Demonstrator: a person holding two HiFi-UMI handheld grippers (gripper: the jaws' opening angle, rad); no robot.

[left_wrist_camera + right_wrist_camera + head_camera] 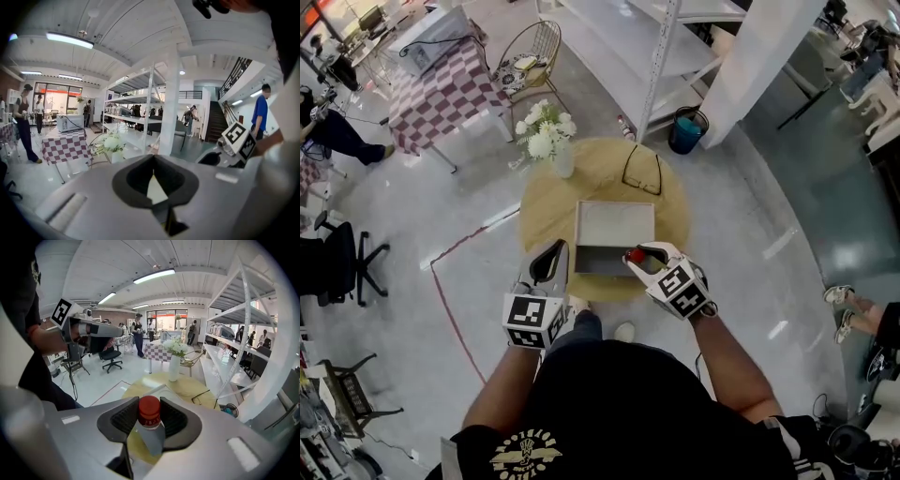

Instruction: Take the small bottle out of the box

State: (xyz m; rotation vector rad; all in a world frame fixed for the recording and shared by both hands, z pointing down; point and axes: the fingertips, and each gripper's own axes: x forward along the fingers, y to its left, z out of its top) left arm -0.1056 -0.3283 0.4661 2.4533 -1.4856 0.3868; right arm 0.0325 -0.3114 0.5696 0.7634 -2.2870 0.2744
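Note:
A small clear bottle with a red cap [636, 255] is held between the pads of my right gripper [646, 257], which is shut on it above the near edge of the open grey box [614, 208]. In the right gripper view the red cap [149, 410] sits upright between the ribbed pads of the right gripper [149, 402]. The box rests on a round wooden table [551, 211]. My left gripper [550, 260] hangs left of the box, over the table's near edge, holding nothing. In its own view the left gripper [153, 160] has its tips touching.
Black-framed glasses [642, 173] lie on the table behind the box. A white vase of flowers [551, 141] stands at the far left rim. Beyond are a wire chair [530, 56], a checkered table [441, 94], white shelving [647, 47] and a blue bin [686, 129].

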